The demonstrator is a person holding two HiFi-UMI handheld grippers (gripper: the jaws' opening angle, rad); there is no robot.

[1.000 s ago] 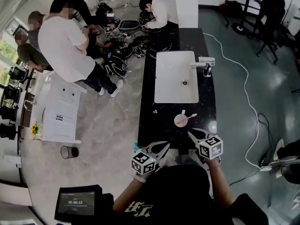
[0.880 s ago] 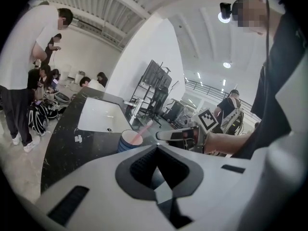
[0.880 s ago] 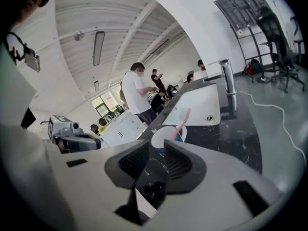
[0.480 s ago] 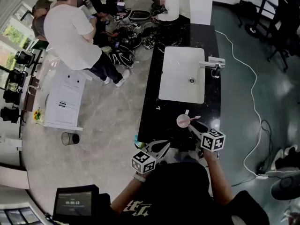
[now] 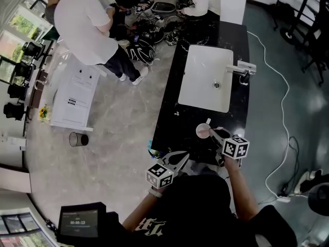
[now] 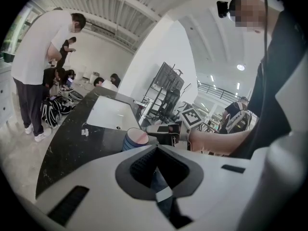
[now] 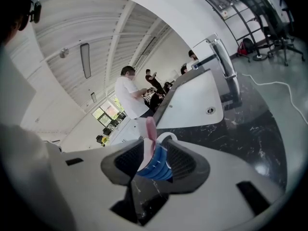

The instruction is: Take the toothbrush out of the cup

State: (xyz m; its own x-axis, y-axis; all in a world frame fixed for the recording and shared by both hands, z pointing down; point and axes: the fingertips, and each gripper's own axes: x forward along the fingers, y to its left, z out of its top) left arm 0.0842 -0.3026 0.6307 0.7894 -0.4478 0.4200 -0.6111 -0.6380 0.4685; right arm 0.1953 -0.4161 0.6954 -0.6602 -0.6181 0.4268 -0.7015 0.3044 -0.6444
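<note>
Toothbrush (image 7: 150, 127) lower end hidden, inside cup (image 7: 156, 165)

A black marbled table (image 5: 174, 125) carries a white sink (image 5: 205, 78) with a tap (image 5: 242, 70) at its right edge. On the floor (image 5: 123, 138) to its left a person in a white shirt (image 5: 85, 24) stands by a white cabinet (image 5: 76, 101), a round bin (image 5: 78, 139) nearby; a white cable (image 5: 283, 94) trails along the table's right.

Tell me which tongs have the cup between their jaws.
The right tongs: their jaws, just opened, flank the blue cup holding the pink toothbrush. The left tongs are short of it, near the counter's edge.
</note>
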